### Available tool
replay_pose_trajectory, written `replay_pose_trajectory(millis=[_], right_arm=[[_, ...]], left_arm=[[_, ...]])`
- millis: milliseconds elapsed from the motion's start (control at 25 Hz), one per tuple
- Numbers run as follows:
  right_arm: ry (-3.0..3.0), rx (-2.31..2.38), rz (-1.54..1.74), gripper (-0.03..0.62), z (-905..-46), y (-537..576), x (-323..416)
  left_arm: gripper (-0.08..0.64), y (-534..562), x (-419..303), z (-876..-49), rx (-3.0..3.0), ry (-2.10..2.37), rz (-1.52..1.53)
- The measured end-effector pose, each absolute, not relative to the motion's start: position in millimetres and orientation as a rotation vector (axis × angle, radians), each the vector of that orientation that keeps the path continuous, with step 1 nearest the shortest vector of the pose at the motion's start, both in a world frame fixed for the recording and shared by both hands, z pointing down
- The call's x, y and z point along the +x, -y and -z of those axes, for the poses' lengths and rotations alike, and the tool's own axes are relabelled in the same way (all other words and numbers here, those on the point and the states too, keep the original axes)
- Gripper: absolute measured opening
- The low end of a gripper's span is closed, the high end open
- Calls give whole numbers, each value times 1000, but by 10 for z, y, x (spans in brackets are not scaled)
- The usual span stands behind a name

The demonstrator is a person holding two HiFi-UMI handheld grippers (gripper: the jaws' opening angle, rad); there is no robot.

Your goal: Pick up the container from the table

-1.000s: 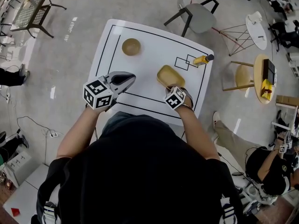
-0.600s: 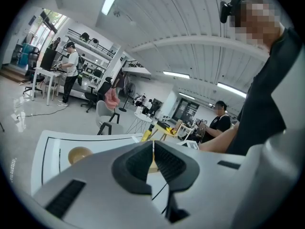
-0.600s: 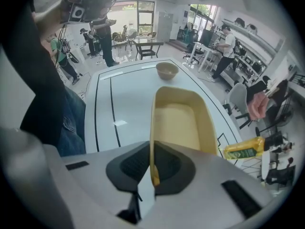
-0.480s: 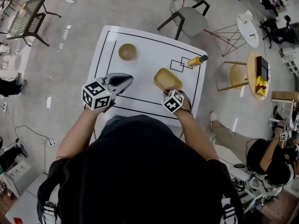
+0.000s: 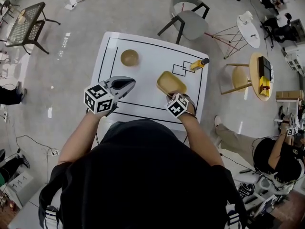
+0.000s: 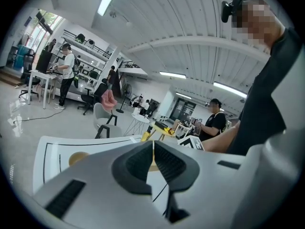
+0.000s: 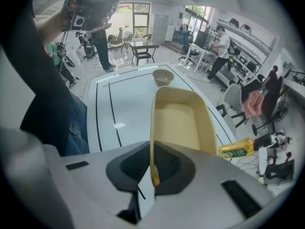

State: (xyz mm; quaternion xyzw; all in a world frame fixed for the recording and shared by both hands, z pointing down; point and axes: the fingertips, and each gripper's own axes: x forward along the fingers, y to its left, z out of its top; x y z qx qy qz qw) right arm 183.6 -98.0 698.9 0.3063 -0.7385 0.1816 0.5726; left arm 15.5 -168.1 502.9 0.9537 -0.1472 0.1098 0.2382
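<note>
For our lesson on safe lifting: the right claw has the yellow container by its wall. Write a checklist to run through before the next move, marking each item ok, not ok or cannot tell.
1. Grip: right claw shut on the wall of the container: ok.
2. Load: container holds nothing that could spill: ok.
3. Lift: container clear of the table: cannot tell.
4. Neighbours: bowl and bottle lie apart from the container: ok.
5. Other hand: left claw shut, empty, off to the side of the container: ok.
</note>
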Motion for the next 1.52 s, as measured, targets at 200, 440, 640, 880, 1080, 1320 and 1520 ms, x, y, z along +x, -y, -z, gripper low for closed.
replay_pose_trajectory(millis=[200,440,640,880,1080,1320,1520], right_arm=[[1736,738,-413,15,-6902,1023,1802],[1733,755,-413,15,-6842,1018,1799],[1728,761,-412,15,-6832,1011,1766],[1719,774,-410,15,-6809,1015,1768],[1716,796,-408,15,-6743,1035,1770],[1711,810,-411,15,-6738,1011,1772],[1705,817,-420,15,-6752,1025,1831]], left_arm=[[9,1694,155,-4995,2624,382,-302],[9,1665,162,-4954,2636,361,-301],[9,1645,142,-4975,2639,344,-309],[9,1653,119,-4939,2653,336,-297],[9,1654,114,-4926,2664,321,-307],[9,1609,108,-4922,2673,293,-322],[9,1630,122,-4940,2671,283,-334]])
